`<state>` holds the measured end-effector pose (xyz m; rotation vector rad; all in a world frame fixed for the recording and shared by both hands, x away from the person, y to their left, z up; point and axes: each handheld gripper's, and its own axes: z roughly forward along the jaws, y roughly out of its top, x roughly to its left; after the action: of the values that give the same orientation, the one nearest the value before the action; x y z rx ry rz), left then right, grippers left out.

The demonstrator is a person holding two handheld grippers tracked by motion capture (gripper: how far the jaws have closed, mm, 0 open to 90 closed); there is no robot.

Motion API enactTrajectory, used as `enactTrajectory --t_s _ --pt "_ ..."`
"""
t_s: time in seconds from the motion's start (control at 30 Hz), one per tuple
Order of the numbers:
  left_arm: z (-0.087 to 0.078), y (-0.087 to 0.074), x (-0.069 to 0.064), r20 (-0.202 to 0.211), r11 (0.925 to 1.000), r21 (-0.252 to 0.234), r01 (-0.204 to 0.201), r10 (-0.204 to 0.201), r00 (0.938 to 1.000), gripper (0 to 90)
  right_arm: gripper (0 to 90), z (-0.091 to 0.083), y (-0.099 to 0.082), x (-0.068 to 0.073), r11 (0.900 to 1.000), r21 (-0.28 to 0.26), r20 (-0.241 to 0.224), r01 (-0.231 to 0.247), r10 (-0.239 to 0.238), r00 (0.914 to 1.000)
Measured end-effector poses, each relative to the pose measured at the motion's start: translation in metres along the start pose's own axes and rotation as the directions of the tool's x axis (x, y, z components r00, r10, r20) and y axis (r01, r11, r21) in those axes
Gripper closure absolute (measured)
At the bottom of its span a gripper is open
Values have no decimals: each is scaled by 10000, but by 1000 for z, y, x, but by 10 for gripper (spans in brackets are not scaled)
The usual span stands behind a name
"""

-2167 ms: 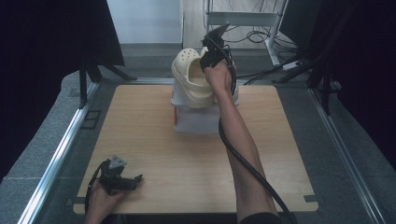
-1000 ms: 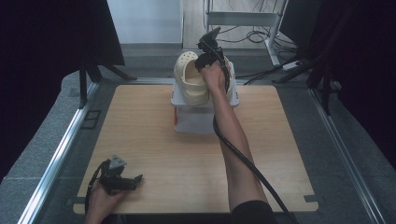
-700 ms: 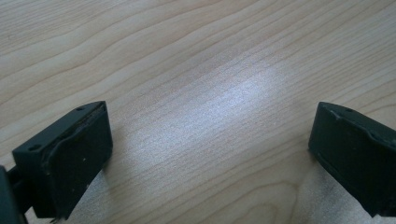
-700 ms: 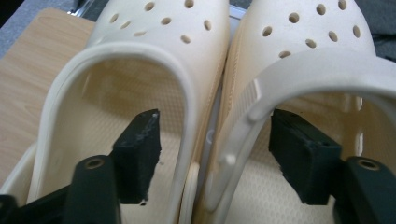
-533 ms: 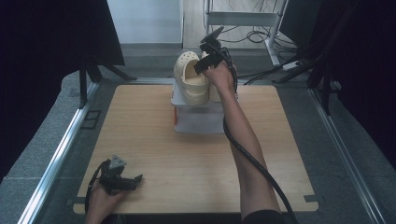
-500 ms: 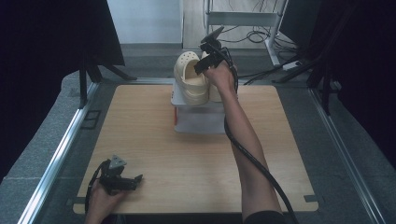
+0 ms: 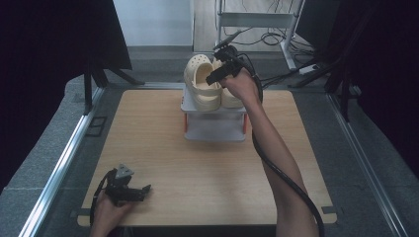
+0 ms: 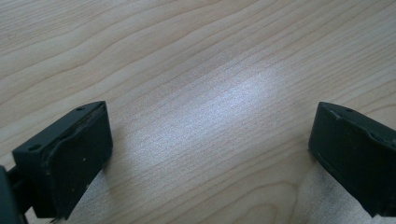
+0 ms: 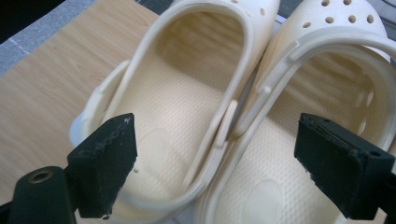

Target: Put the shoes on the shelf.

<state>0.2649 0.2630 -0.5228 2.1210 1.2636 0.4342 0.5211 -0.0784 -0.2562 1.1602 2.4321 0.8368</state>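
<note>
Two cream clogs [image 7: 203, 84] with perforated toes sit side by side, touching, on a small white stand [image 7: 215, 123] at the table's far edge. The left clog [image 9: 177, 126] is tilted up against the right clog [image 9: 308, 140]; both openings face up, empty.

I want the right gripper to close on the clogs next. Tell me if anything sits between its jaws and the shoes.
Nothing visible does. The right gripper is open, its jaws spread on either side of the two cream clogs, which lean together on the white stand. No other object shows in the gap.
</note>
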Motion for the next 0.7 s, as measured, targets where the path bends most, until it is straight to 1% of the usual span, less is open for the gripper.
enactTrajectory --t_s 0.03,0.07,0.13,0.17,0.27,0.3,0.33,0.43,0.53,0.57,0.67,0.7 --pt "0 0 0 0 10000 0 0 0 10000 0 129 0 0 0 10000 0 0 0 0 10000" --pt "0 0 0 1 10000 1 0 0 10000 0 119 -5 -4 3 9998 -56 -65 176 -177 9998" --pt "0 0 0 1 10000 2 -3 3 10000 0 115 -7 -5 4 9997 -73 -101 233 -233 9997" --pt "0 0 0 -1 10000 1 -3 3 10000 0 107 -12 -10 6 9994 -125 -198 325 -328 9993" --pt "0 0 0 1 10000 0 -2 2 10000 0 99 -19 -17 8 9990 -183 -334 404 -410 9986" --pt "0 0 0 1 10000 0 -2 2 10000 0 99 -19 -17 8 9990 -183 -334 404 -410 9986" --pt "0 0 0 2 10000 2 -3 3 10000 0 91 -22 -23 8 9984 -253 -400 506 -516 9979" --pt "0 0 0 51 10000 58 -16 15 10000 0 86 -26 -29 7 9980 -264 -409 580 -591 9974" --pt "0 0 0 50 10000 57 -16 16 10000 0 80 -29 -35 6 9976 -308 -426 612 -625 9971" --pt "0 0 0 50 10000 56 -14 14 10000 0 76 -32 -41 5 9974 -326 -456 646 -660 9968" --pt "0 0 0 61 10000 56 -12 12 10000 0 72 -35 -49 3 9971 -349 -465 677 -693 9965" --pt "0 0 0 61 10000 56 -12 12 10000 0 72 -35 -49 3 9971 -349 -465 677 -693 9965"
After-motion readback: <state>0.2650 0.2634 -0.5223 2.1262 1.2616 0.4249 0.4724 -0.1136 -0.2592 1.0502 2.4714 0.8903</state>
